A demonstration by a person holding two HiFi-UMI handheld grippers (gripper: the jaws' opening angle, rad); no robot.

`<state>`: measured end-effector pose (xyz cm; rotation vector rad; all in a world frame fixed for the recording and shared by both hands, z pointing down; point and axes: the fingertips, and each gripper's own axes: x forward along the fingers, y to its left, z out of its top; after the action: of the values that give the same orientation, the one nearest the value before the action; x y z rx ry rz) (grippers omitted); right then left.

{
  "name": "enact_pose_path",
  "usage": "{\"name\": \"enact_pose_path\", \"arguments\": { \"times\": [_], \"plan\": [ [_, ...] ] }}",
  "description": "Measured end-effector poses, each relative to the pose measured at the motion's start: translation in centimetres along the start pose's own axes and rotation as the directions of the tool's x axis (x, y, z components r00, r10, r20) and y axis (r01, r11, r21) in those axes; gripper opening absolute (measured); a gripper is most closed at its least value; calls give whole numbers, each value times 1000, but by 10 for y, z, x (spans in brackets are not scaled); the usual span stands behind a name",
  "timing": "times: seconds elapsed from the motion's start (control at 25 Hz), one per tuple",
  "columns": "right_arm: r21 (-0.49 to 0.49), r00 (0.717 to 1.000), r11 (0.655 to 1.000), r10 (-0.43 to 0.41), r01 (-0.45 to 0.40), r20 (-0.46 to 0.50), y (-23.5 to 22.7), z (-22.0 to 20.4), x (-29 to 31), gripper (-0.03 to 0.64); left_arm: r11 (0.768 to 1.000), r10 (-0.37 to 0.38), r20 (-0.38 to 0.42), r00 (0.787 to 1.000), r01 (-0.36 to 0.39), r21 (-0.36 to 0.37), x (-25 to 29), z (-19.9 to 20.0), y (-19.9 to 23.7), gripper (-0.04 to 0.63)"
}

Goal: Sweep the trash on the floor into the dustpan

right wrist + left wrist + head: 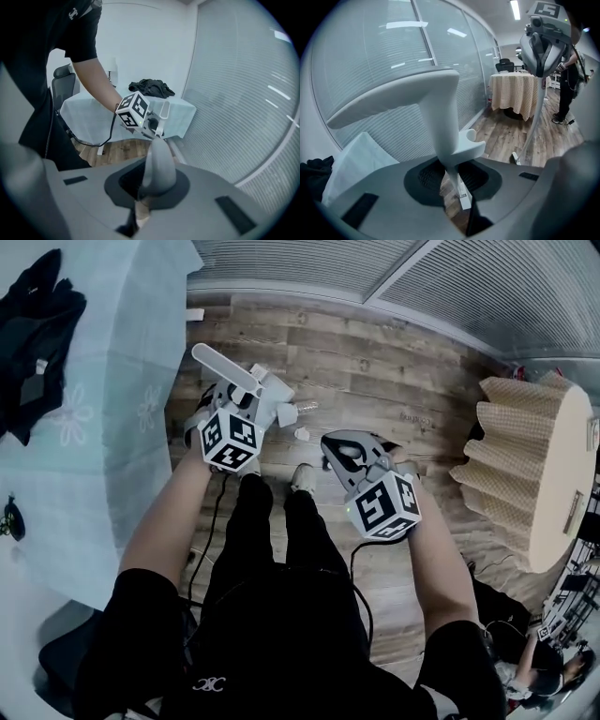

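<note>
In the head view I stand on a wood floor with a gripper in each hand. My left gripper (251,395) is shut on a white flat-topped handle (228,366). In the left gripper view that handle (440,117) rises between the jaws, and its stem drops toward the floor. My right gripper (349,460) is shut on the grey top (347,450) of a long pale pole (536,117), whose lower end (513,158) meets the floor. The grey handle top (157,161) fills the right gripper's jaws. A small white scrap (302,434) lies ahead of my shoes. Broom head and dustpan pan are hidden.
A table under a pale blue cloth (103,427) stands close on my left, black clothing (33,324) on it. A round table with a checked beige cloth (530,465) is at right. A glass wall with blinds (375,277) runs ahead. Another person (568,89) stands beyond.
</note>
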<state>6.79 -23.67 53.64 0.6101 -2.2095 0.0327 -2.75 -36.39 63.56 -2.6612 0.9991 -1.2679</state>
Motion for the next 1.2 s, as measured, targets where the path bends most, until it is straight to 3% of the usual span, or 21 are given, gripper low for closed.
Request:
{"name": "enact_pose_path", "arguments": {
  "times": [0.6,1.0,1.2],
  "plan": [
    [-118,985,991,75,-57,153,-11,140,85,12,997,-52,35,998,54,-59,-4,-30,37,91],
    [-155,963,988,54,-13,264,-19,199,75,12,995,-73,58,996,77,-64,0,-29,41,91],
    [-119,952,993,16,22,305,-33,208,49,12,995,-70,57,996,74,-70,1,-30,46,91]
  ]
}}
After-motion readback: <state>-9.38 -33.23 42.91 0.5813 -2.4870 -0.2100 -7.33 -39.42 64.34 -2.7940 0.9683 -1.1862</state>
